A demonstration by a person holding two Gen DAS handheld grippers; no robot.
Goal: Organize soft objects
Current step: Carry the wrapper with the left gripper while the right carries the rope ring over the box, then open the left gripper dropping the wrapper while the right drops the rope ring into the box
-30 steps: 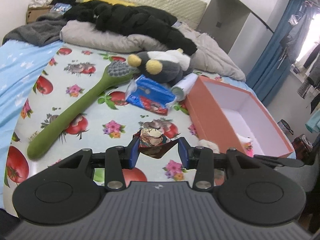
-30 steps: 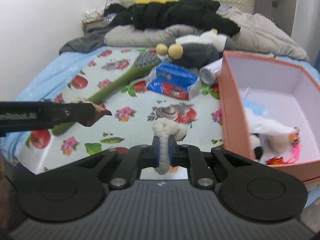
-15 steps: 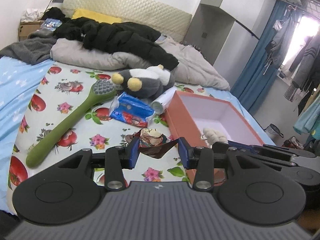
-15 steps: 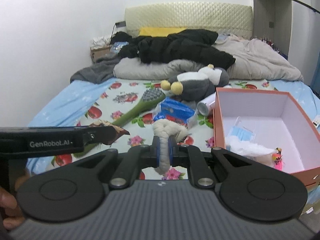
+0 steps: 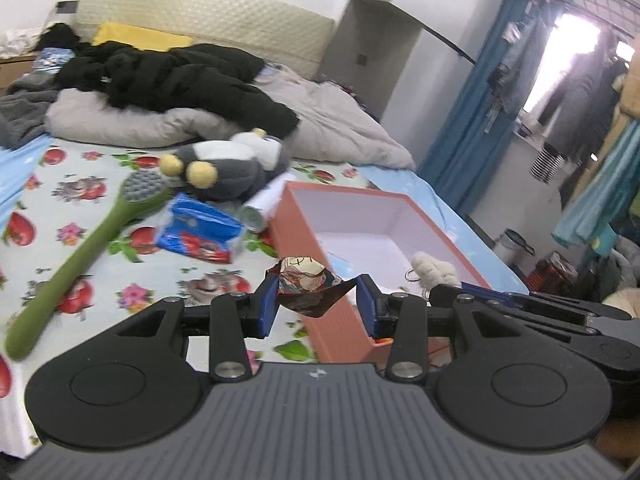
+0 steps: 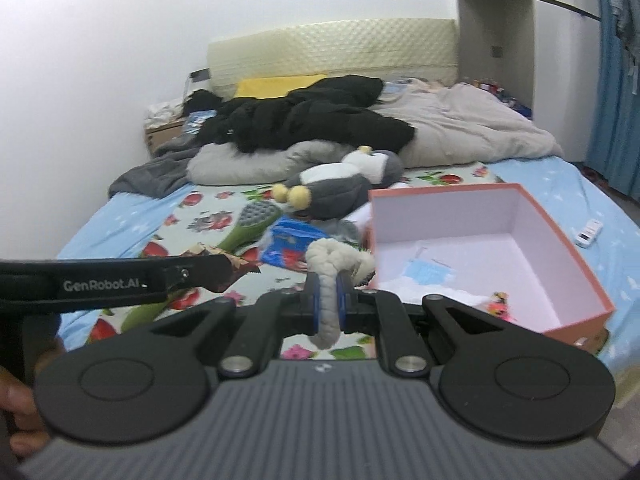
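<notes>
My left tool is clamped on a small crumpled printed fabric pouch in dark red and cream, which sits at the centre of the left wrist frame, pinched between the two blue pads; its print is too creased to read. My right tool is closed tight on a thick off-white knotted cotton rope toy, whose knot bulges above the pads at the centre of the right wrist frame while its lower end hangs behind the tool body, partly hidden. Both soft things are held up in the air above the bed with the fruit-and-flower print sheet. In the right wrist frame the open salmon-pink cardboard box with a white inside lies at right of centre; a pale blue face mask lies on its floor, and something white with a bit of pink at the near wall is half cut off by my tool, so I cannot make it out. In the left wrist frame a long green rubber-headed brush, a blue-and-red plastic packet and a grey-and-white plush toy with yellow feet lie at centre left, somewhat blurred. A white tube pokes out between plush and box, its far end hidden.
</notes>
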